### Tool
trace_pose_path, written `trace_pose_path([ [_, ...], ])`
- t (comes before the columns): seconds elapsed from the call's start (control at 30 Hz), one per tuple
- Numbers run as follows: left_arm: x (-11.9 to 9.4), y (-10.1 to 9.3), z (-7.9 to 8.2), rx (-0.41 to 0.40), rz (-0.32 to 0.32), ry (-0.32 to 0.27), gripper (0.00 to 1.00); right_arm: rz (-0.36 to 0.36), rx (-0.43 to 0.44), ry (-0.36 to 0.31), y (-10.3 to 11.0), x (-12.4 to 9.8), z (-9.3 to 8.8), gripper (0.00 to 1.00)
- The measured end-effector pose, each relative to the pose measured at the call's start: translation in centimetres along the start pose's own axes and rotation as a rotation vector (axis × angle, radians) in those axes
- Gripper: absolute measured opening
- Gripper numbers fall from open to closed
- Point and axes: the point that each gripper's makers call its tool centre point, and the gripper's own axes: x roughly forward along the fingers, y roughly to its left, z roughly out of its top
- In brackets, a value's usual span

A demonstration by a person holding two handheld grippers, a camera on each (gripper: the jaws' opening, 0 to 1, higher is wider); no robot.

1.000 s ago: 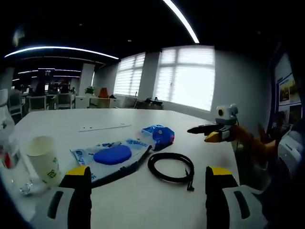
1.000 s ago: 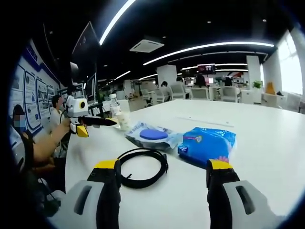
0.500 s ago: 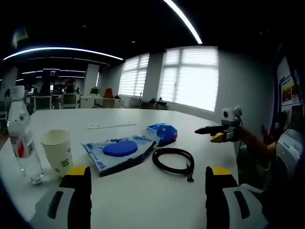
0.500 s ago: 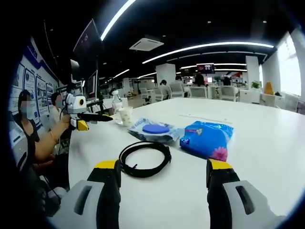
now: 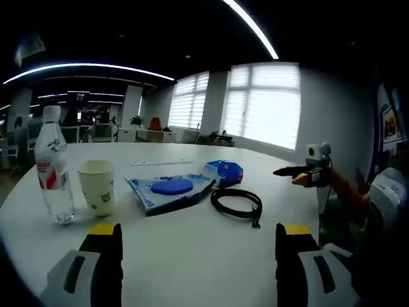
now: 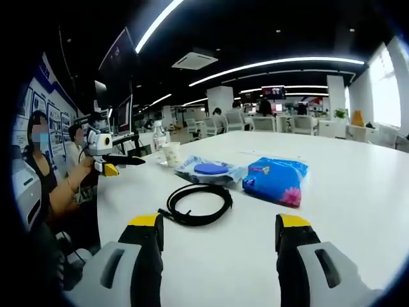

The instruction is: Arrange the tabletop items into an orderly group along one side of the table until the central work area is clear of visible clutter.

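Clutter sits mid-desk [image 5: 192, 256]: water bottle [image 5: 53, 167], paper cup [image 5: 96, 185], flat packet [image 5: 167, 190], blue pouch [image 6: 275, 180] and coiled cable [image 6: 197, 202]. I hold both sets of jaws wide and empty, well back. Reaching carelessly, I could topple the bottle or snag the cable

Both views look low across the worktop [image 5: 192, 256] from roughly opposite sides, sharing black cable [image 5: 237, 203] [image 6: 197, 203].
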Motion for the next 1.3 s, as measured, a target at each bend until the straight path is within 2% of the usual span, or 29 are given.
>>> trace_pose_path([
  [0.23, -1.2, 0.3, -1.4, -0.008, 0.051, 0.016, 0.99, -0.037, -0.019, 0.029, 0.5, -0.6, -1.6, 0.67],
  [0.33, -1.9, 0.5, -1.4, -0.020, 0.072, -0.004, 0.99, -0.037, 0.006, 0.024, 0.8, -0.9, -1.7, 0.67],
  [0.43, -2.5, 0.2, -1.4, -0.026, 0.074, -0.026, 0.99, -0.055, -0.007, 0.012, 1.0, -1.2, -1.7, 0.68],
  [0.57, -3.4, 0.4, -1.7, -0.023, 0.093, -0.034, 0.99, -0.077, -0.030, 0.039, 1.1, -1.4, -2.3, 0.69],
  [0.7, -3.9, 0.6, -2.3, -0.031, 0.107, -0.022, 0.99, -0.081, -0.019, 0.031, 1.7, -1.8, -2.5, 0.70],
  [0.87, -4.2, 0.9, -2.6, -0.055, 0.116, -0.039, 0.99, -0.089, -0.013, 0.001, 2.4, -2.3, -2.2, 0.77],
  [1.0, -4.6, 0.9, -2.8, -0.059, 0.122, -0.043, 0.99, -0.112, -0.045, 0.002, 2.6, -2.6, -2.2, 0.79],
  [1.1, -4.7, 0.9, -2.7, -0.073, 0.119, -0.054, 0.99, -0.105, -0.012, 0.004, 2.7, -2.7, -2.3, 0.84],
  [1.2, -4.9, 0.8, -3.0, -0.066, 0.126, -0.041, 0.99, -0.092, 0.002, -0.009, 3.1, -2.7, -2.1, 0.89],
  [1.3, -5.0, 1.0, -2.9, -0.075, 0.136, -0.050, 0.99, -0.113, -0.006, -0.010, 2.8, -2.7, -2.1, 0.93],
])
